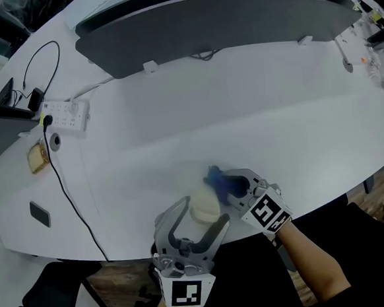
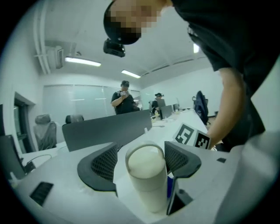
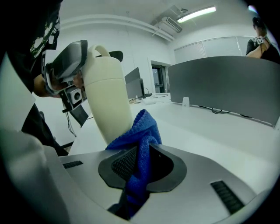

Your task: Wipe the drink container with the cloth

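Note:
A cream drink container point(image 1: 204, 208) point(image 2: 146, 175) stands upright near the table's front edge. It sits between the jaws of my left gripper point(image 1: 201, 216) point(image 2: 142, 151), which is open: a strip of white table shows between the left pad point(image 2: 105, 162) and the container's wall. My right gripper point(image 1: 229, 184) point(image 3: 142, 153) is shut on a blue cloth point(image 1: 215, 177) point(image 3: 142, 127). The bunched cloth lies against the container point(image 3: 107, 100) low on its right side. The left gripper point(image 3: 65, 65) shows up around the container's top in the right gripper view.
A grey partition point(image 1: 215, 22) runs across the back of the white table point(image 1: 254, 105). A power strip point(image 1: 66, 115), a black cable point(image 1: 65, 186) and a gold object point(image 1: 38, 158) lie at the left. The table's front edge passes under both grippers. Two people point(image 2: 124, 98) stand far behind the partition.

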The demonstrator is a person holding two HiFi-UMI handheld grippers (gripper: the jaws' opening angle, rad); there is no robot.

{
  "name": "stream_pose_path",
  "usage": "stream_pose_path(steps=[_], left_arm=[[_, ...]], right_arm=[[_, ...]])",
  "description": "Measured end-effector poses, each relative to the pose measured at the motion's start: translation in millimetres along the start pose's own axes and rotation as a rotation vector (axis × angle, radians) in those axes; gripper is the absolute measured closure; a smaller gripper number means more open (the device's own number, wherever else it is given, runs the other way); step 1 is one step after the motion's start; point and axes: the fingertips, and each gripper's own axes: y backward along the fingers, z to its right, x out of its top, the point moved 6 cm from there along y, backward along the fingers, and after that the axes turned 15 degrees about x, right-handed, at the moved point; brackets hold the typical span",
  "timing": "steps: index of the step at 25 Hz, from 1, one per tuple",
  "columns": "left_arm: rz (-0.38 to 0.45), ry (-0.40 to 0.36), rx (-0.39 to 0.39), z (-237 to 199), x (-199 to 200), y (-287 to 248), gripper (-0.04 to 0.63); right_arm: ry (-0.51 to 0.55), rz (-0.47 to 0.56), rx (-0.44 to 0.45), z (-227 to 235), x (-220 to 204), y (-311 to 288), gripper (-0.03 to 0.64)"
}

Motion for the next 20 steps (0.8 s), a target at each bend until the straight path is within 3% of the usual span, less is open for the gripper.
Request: stream_pose_path(steps=[3,6,10,15,20], left_arm=[[-0.068,0.085,0.116,3,-4,-3,0.284],[-0.087,0.147,0.109,4,-8,-6,0.3],[-0.014,0.072,-0.069,-1,-9,-7,0.311],[0.051,0.015,-0.332,-9,-10,-12,0.311],[0.055,0.022,-0.41,-10,-10,-15,0.311]], right_arm=[[0.0,0.006,0.004,0,1,0,0.571],[-0.022,0.017,-0.006,0,0,0,0.571],[-0.101,0.095,-0.003,1,7,11,0.571],[-0.053,0.275,-0.012,-9,55,55,0.571],[0.037,0.305,0.081,-33,91,73,0.571]])
